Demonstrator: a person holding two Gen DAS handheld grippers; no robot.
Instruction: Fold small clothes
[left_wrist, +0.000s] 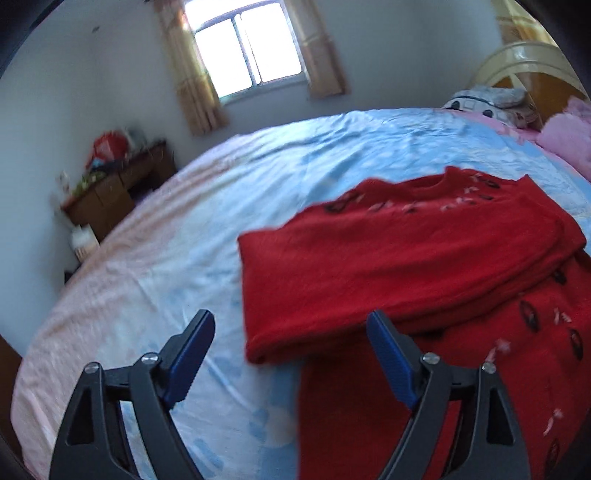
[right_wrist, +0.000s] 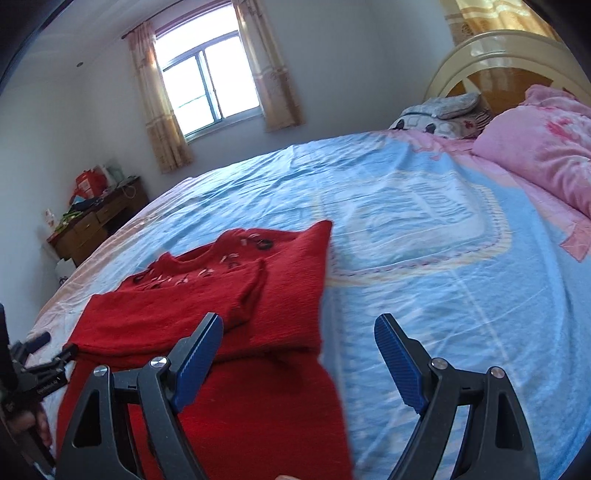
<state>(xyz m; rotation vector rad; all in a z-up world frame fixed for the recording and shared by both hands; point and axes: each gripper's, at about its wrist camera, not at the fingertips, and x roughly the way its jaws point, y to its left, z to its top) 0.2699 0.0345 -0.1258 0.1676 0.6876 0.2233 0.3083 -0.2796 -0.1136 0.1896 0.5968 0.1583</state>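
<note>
A small red sweater (left_wrist: 406, 266) with dark and pale beads lies on the blue bed sheet (left_wrist: 295, 158), its sleeves folded across the body. It also shows in the right wrist view (right_wrist: 207, 317). My left gripper (left_wrist: 290, 332) is open and empty, hovering over the sweater's left edge. My right gripper (right_wrist: 299, 336) is open and empty above the sweater's right edge. The left gripper shows at the left edge of the right wrist view (right_wrist: 40, 354).
The bed sheet (right_wrist: 424, 229) stretches wide to the right. A pink blanket (right_wrist: 546, 147) and pillows (right_wrist: 439, 110) lie by the headboard (right_wrist: 498, 55). A wooden desk (right_wrist: 92, 225) with clutter stands by the far wall under a curtained window (right_wrist: 207, 81).
</note>
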